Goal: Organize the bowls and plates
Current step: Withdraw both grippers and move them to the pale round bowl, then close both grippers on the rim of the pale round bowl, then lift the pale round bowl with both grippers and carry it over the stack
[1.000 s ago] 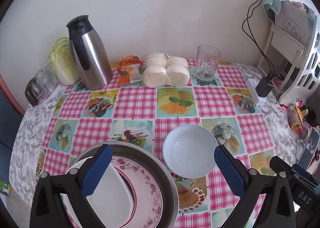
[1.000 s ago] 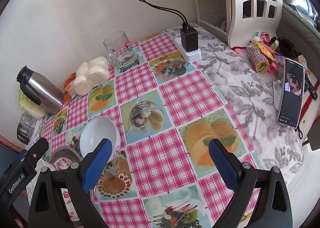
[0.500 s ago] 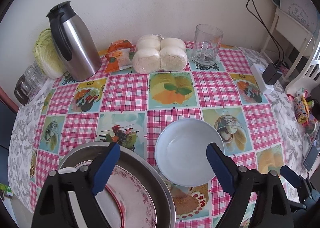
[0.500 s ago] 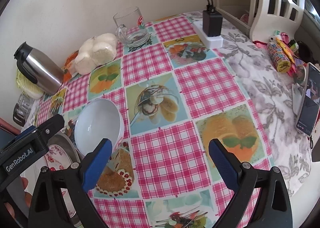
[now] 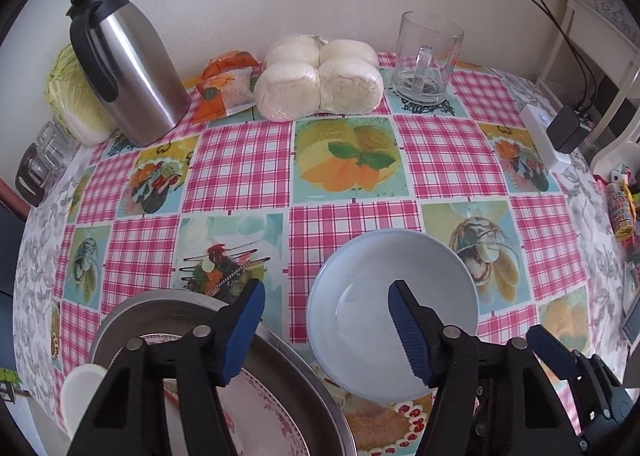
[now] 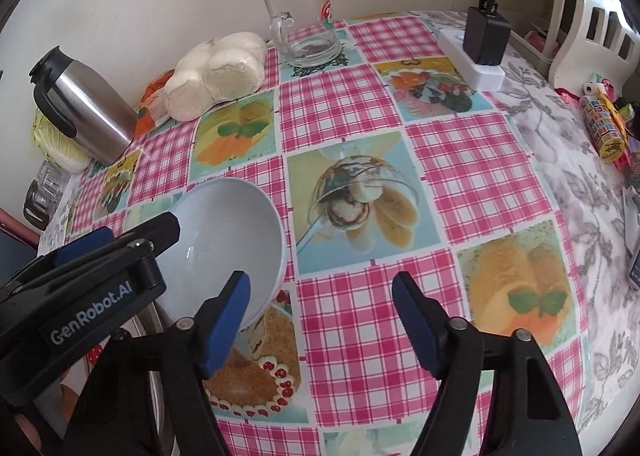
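Two hand-held grippers close in on a pale blue bowl (image 5: 392, 312) on a kitchen table: the left gripper (image 5: 326, 330), its jaws just narrowing yet still apart and gripping nothing, straddles the bowl's left rim, one blue pad over the bowl's hollow and the other outside it, above a steel basin (image 5: 280, 348) beneath that fingertip. The right gripper (image 6: 320, 316), likewise just closing and empty, has its left pad against the bowl's near edge as seen from its own camera; whether it touches cannot be told. A floral-rimmed plate (image 5: 264, 412) lies inside the basin, just left of the bowl. The step in hand appears to be the approach for picking up the bowl; the next move likely calls for one pair of jaws to clamp the rim firmly before lifting, as glazed ware may slip
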